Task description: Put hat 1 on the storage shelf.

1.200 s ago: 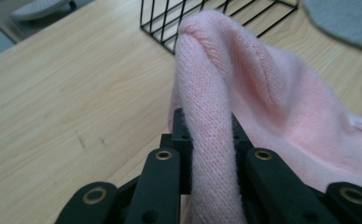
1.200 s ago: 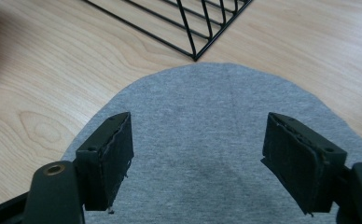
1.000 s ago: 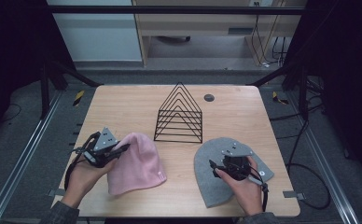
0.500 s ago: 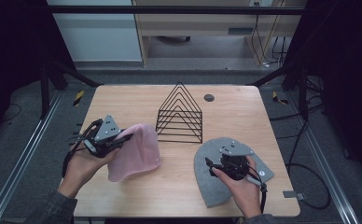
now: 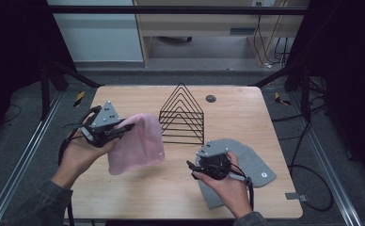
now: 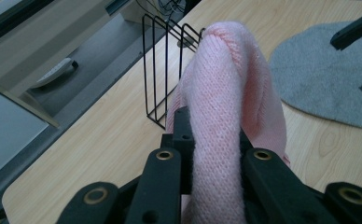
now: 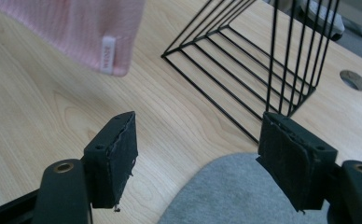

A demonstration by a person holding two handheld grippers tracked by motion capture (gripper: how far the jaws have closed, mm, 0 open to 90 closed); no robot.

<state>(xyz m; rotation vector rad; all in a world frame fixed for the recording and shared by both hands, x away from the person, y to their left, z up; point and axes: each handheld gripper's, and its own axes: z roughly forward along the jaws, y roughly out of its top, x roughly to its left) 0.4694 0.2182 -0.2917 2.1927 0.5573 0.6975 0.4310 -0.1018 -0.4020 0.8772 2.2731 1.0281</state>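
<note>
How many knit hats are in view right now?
2. The pink hat hangs clamped in the left tool, lifted left of the wire rack. The grey hat lies flat on the table under the open right tool.

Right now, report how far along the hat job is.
Done: the left gripper is shut on the pink hat and has it lifted off the table. In hand: the right gripper hangs open over the grey hat. Left: the grey hat lies flat, ungrasped; the wire rack holds nothing.

Pink knit beanie lifted, hanging bunched, grey beanie flat on table
</note>
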